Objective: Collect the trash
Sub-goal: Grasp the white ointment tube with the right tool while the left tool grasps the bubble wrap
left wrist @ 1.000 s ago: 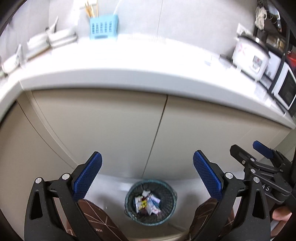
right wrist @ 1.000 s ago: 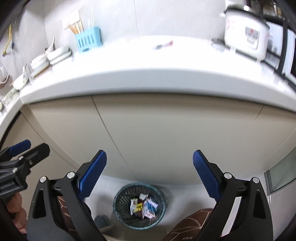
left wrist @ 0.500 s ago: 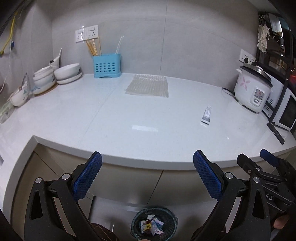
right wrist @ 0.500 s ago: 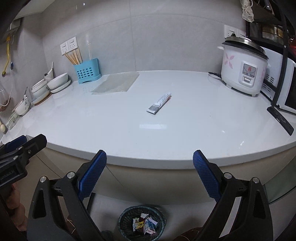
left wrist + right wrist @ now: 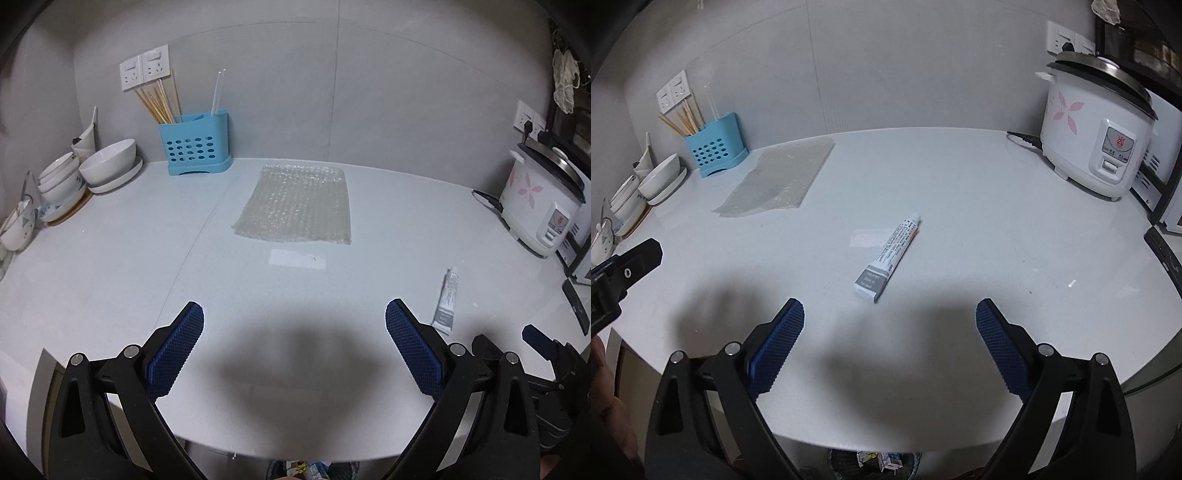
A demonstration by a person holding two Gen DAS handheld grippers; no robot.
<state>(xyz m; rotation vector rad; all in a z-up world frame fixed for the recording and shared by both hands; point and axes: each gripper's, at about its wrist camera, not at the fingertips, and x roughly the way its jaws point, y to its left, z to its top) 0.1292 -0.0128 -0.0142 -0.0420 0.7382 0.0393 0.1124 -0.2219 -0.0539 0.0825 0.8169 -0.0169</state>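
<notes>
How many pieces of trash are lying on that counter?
2: a bubble wrap sheet near the blue holder at the back, and a small tube nearer the front edge. Others may be out of view.

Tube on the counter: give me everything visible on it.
The tube is small and white, with a white cap at the far end and a flat grey crimped end toward the cameras; dark print runs along it, too small to read. It lies flat on the white countertop, angled diagonally, apart from the bubble wrap sheet. Nothing grips it: it sits ahead of the right gripper, whose jaws stand wide apart. The left wrist view shows it at right.
</notes>
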